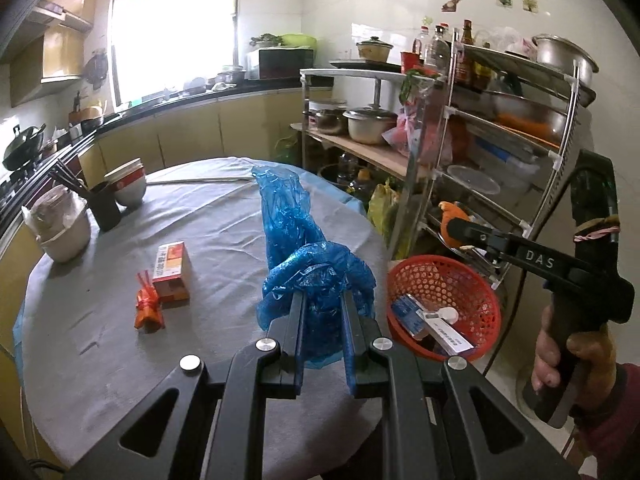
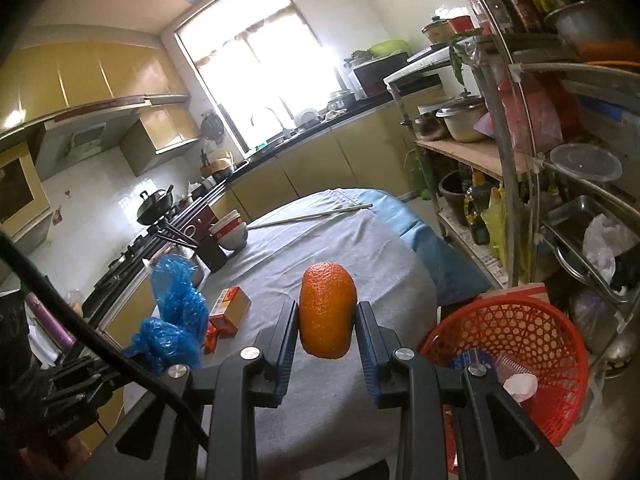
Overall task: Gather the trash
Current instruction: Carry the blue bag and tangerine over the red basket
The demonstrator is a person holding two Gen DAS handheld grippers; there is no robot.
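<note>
The left gripper point(image 1: 322, 300) has its jaws squeezed shut on a blue plastic bag point(image 1: 296, 240). The bag is crinkly and floppy, so the jaws pinch a bunched-up part low down, and the rest of it sticks up above them. It looks lifted off the gray table point(image 1: 100, 344), not lying on it.

The right gripper point(image 2: 327, 314) has its jaws clamped on an orange peel or small orange point(image 2: 328, 312); I cannot tell which. It stands upright between the two blue pads, one pad on each side, so it cannot roll away.

Just to the right of the table sits a red basket point(image 1: 486, 300) lower down, on something I cannot make out. A small box and other bits are already inside it, so I think it is the trash bin. Both grippers hold their things near it, probably so they can be dropped in next. The orange thing is near the basket's rim but not over it yet.

Still on the table are a little orange box point(image 1: 172, 272) and a red wrapper point(image 1: 149, 308) touching it. They look like trash too, left for later. Bowls point(image 1: 128, 188) and a dark cup of chopsticks point(image 1: 103, 206) sit at the far side, well apart from the trash.
</note>
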